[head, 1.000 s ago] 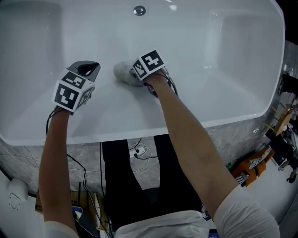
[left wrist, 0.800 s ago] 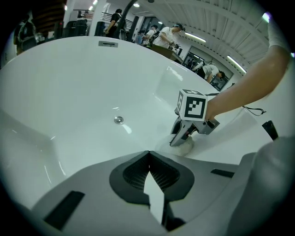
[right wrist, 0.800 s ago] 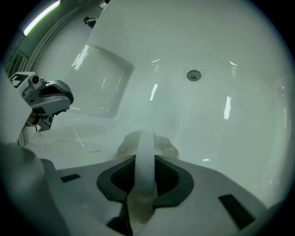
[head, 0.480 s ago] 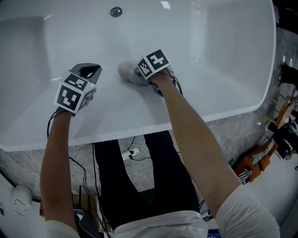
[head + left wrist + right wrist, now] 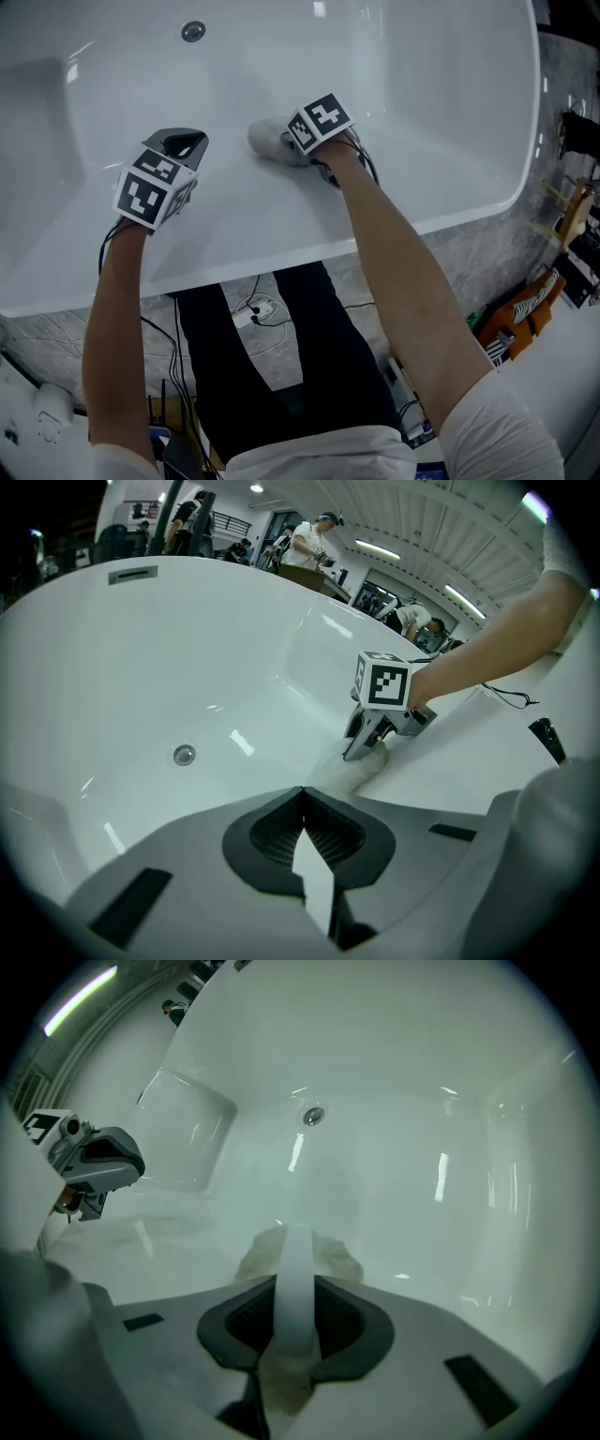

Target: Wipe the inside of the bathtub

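Though half-hidden overhead, cloth [image 5: 335,1258] clamped in right gripper [image 5: 292,1279], left gripper [image 5: 302,791] closed

One bathtub [image 5: 234,239] fills the upper part of the head view. It has one round drain [image 5: 193,31] at upper left and one overflow slot [image 5: 132,574], seen at upper left of the left gripper view.

There are two hand-held grippers: the left hand-held gripper [image 5: 178,148] at centre left and the right hand-held gripper [image 5: 292,150] at centre. There are two marker cubes, one per gripper.

One grey cloth [image 5: 267,138] lies at centre. Two forearms reach up from the lower frame.

At least three people stand along the top of the left gripper view; any farther back are too small to count.
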The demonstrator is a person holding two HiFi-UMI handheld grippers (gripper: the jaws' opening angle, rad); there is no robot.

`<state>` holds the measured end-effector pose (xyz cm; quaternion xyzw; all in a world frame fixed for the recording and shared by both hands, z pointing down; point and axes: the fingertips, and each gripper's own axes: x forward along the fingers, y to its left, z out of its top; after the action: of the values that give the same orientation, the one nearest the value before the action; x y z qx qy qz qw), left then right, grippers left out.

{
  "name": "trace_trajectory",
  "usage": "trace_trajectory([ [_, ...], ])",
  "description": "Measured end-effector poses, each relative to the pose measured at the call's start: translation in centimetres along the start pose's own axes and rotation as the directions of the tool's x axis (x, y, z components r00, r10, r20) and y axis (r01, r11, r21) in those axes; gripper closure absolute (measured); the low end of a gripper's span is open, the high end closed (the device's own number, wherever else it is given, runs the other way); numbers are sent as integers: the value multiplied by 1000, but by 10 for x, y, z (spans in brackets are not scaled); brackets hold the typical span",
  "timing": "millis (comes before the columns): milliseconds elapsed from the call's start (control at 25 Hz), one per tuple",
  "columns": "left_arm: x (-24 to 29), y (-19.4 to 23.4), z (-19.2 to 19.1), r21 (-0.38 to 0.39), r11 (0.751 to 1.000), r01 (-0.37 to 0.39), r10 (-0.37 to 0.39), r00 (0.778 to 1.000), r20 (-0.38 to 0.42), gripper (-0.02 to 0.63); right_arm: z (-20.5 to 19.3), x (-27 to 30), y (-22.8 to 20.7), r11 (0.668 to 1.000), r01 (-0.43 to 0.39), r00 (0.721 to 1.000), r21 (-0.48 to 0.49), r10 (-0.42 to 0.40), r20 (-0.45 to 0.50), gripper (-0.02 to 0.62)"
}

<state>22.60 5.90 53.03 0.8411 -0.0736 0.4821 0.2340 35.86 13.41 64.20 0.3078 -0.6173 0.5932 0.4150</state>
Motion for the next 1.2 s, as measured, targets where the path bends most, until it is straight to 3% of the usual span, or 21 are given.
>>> trace_trajectory([
  [920,91,-101,96,103,984,143,-142,990,-17,595,-92,-101,-180,990,123,992,68,-120,-41,500],
  [1200,129,-135,126,110,976,186,-185,983,-19,595,-116,-117,-216,986,152,987,70,-147,-70,500],
])
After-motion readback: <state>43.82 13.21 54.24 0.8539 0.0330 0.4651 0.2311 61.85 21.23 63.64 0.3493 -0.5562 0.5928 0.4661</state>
